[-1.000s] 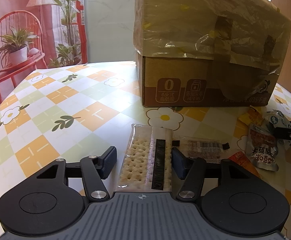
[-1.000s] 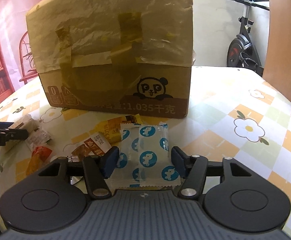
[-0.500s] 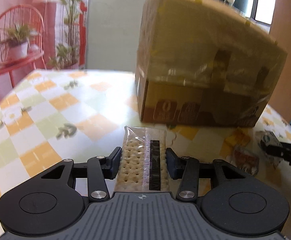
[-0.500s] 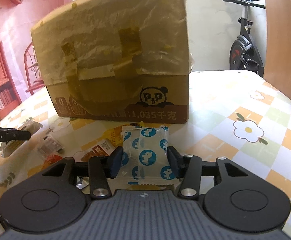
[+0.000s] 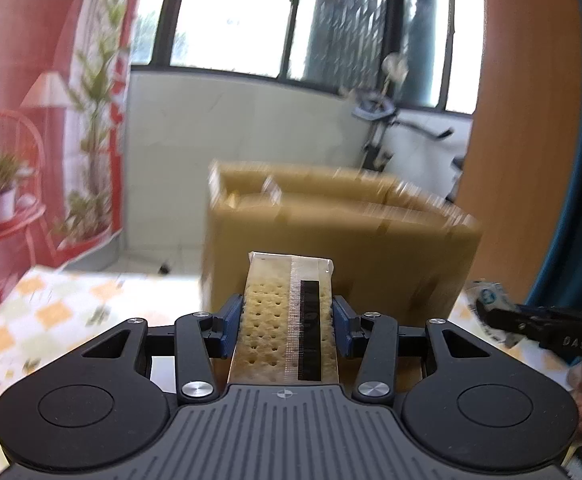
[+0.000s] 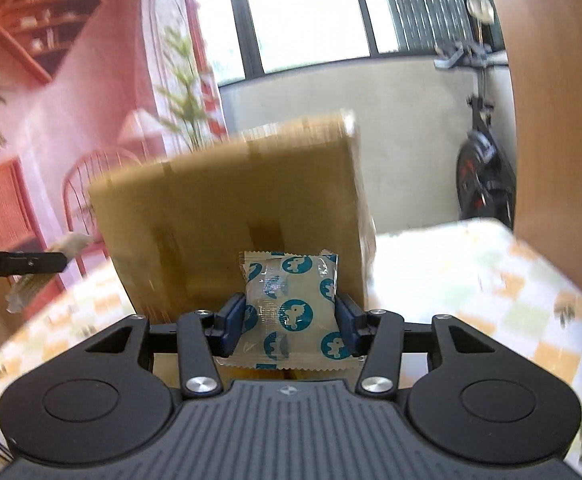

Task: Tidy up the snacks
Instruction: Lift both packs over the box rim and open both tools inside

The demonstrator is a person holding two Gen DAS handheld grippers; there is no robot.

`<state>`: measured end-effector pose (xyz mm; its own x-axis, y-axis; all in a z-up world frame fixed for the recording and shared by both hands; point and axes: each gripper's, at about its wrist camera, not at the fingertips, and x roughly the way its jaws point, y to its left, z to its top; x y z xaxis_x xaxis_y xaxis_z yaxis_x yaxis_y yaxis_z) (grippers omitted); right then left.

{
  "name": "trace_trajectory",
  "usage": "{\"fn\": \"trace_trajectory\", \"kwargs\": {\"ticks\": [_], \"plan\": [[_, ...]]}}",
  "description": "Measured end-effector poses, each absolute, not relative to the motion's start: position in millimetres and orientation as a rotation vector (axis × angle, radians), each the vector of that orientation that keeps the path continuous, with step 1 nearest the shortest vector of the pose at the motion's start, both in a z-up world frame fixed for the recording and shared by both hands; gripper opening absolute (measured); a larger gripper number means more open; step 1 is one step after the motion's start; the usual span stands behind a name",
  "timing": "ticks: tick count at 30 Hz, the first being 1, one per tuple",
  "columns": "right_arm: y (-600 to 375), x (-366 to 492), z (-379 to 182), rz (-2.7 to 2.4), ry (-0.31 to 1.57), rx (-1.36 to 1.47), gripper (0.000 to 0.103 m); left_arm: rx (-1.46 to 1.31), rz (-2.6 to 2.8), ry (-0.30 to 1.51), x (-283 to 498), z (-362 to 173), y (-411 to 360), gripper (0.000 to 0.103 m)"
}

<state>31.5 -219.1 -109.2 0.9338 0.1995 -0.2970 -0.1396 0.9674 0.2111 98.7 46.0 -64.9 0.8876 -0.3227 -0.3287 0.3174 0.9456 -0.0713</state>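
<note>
Gripping status, left tongs (image 5: pixel 287 322): clenched on the cracker pack (image 5: pixel 287 320), blue pads pressing both long edges, pack sticking forward and up, off the desk.
Right tongs (image 6: pixel 289 322): clenched on the blue-print snack pouch (image 6: pixel 291 308), pads on its two side seams, pouch clear of the desk too.
Other tongs in view: right one's tip with its pouch shows at the right edge of the left view; left one's tip shows at the left edge of the right view.
Cardboard box (image 5: pixel 331 232): just ahead of both packs, blurred; top looks open from the left view, inside not visible.
Desk (image 6: pixel 471 280): checked floral cloth, below and around the box.
Step, my guess: carrying both snacks toward the box opening to drop them in.
How to do it well: raise each pack above the box rim before moving forward; keep the squeeze light on the crackers, they likely snap; pouch is soft, may slip, so hold it level; open the tongs only once each pack is over the opening; keep the two tongs apart so they don't bump.
Background: window, exercise bike, red wall print, not relevant.
</note>
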Motion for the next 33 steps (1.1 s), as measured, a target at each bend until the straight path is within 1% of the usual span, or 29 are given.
{"fn": "trace_trajectory", "kwargs": {"ticks": [7,14,20,24,33], "plan": [[-217.9,40.3,-58.9,0.222,0.206,0.173,0.05,0.01,-0.397,0.266,129.8,-28.4,8.4,0.049],[-221.9,74.2,-25.9,0.221,0.169,0.173,0.05,-0.008,-0.398,0.288,180.8,-12.0,-16.7,0.049],[-221.5,122.9,-10.8,0.207,0.203,0.152,0.05,-0.064,-0.368,0.381,228.9,-15.8,-20.4,0.049],[-226.7,166.5,-5.7,0.197,0.267,0.181,0.05,-0.028,-0.345,0.414,253.6,-18.9,-31.0,0.049],[-232.8,231.8,-6.9,0.149,0.351,0.207,0.05,-0.021,-0.348,0.462,277.6,-27.1,-34.1,0.05]]}}
